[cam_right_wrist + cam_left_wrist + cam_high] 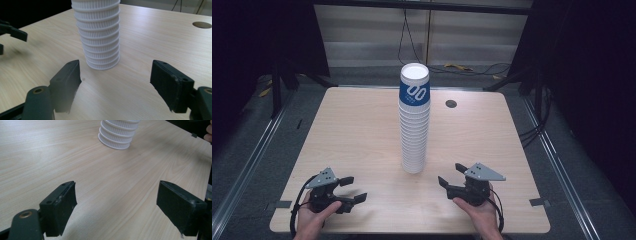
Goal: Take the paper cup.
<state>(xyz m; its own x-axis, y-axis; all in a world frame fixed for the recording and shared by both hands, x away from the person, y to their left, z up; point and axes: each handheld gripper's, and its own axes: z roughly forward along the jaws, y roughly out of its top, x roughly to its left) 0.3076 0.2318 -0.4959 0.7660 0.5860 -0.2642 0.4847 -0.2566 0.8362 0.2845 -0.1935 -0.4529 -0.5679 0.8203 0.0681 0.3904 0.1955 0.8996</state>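
Note:
A tall stack of white paper cups (414, 125) stands upright in the middle of the wooden table (352, 130); its top cup carries a blue band with white print. My left gripper (356, 189) rests near the front left edge, held by a hand, jaws apart with nothing between them. My right gripper (449, 173) sits front right of the stack, also open and empty. In the left gripper view the stack's base (117, 135) lies well ahead of the left gripper (117, 195). In the right gripper view the stack (98, 37) stands close ahead of the right gripper (116, 75), untouched.
A round dark cable hole (451, 104) sits in the tabletop behind and right of the stack. Black stands and cables lie on the floor beyond the far edge. Bare wood surrounds the stack on every side. The left gripper's jaw tips (12, 32) show far left in the right gripper view.

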